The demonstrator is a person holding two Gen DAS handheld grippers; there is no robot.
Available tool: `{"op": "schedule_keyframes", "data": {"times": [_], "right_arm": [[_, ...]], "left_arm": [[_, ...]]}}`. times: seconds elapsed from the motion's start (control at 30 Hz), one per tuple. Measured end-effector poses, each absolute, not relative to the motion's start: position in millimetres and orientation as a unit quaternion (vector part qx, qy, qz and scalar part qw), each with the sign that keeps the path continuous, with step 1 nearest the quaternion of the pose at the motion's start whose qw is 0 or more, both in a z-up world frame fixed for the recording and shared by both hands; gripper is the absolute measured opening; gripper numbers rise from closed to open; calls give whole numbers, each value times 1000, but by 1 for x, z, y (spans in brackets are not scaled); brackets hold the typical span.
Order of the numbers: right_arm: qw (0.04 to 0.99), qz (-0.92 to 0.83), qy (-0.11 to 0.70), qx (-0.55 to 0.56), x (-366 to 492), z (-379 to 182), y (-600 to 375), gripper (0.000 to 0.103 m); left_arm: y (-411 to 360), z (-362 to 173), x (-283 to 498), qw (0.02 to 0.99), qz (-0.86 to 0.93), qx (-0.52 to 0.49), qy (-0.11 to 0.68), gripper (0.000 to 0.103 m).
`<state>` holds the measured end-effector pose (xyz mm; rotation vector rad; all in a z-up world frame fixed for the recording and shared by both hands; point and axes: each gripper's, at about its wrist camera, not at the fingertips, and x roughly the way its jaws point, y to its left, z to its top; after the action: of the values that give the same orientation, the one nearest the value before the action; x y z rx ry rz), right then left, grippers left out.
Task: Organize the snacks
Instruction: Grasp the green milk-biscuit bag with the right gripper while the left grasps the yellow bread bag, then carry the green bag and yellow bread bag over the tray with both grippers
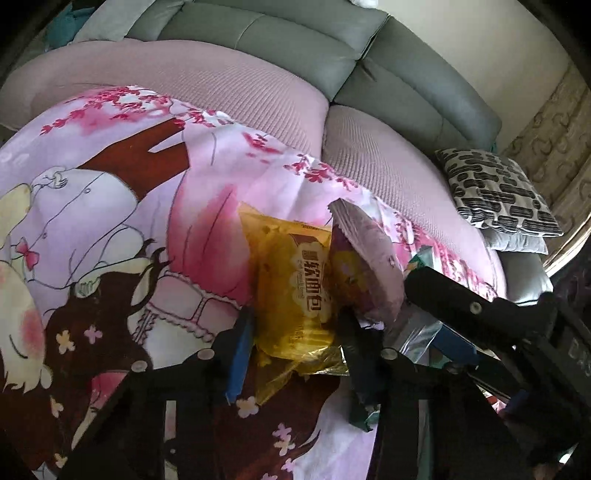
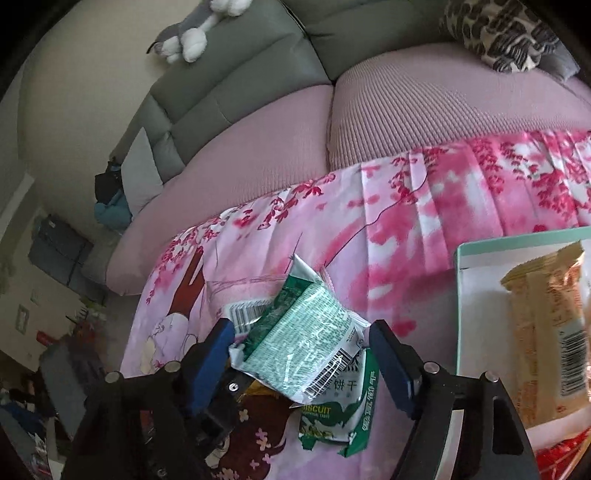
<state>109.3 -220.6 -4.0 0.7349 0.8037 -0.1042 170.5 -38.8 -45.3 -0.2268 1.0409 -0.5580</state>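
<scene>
Left gripper (image 1: pixel 291 332), jaws closed on a yellow bread packet (image 1: pixel 295 291) above the sofa's printed sheet (image 1: pixel 110 206); right gripper (image 2: pixel 303 354), jaws wide around green biscuit packets (image 2: pixel 306 343), apparently bound for the box (image 2: pixel 461 295).

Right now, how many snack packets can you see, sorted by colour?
Yellow packet: 1
Purple packet: 1
Green biscuit packets: 2
Tan packet in the box: 1
Total: 5, not counting anything hidden or too blurred to tell.

A home living rm. Grey sofa (image 1: pixel 295 40) w/ pink seat cushions (image 2: pixel 424 103) fills the upper frame. Plush toy (image 2: pixel 192 33) top left.
</scene>
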Motion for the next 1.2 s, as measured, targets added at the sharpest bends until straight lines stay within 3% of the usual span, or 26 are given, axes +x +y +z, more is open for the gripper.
{"op": "schedule_keyframes", "data": {"times": [0.6, 0.97, 1.2], "right_arm": [[846, -73, 421, 320, 138, -18, -216, 72], [850, -81, 412, 318, 134, -25, -221, 55], [864, -79, 379, 322, 114, -13, -220, 53]], "left_arm": [[4, -42, 173, 838, -191, -117, 498, 45], [6, -42, 172, 837, -192, -122, 497, 45], [8, -40, 169, 840, -189, -121, 495, 43]]}}
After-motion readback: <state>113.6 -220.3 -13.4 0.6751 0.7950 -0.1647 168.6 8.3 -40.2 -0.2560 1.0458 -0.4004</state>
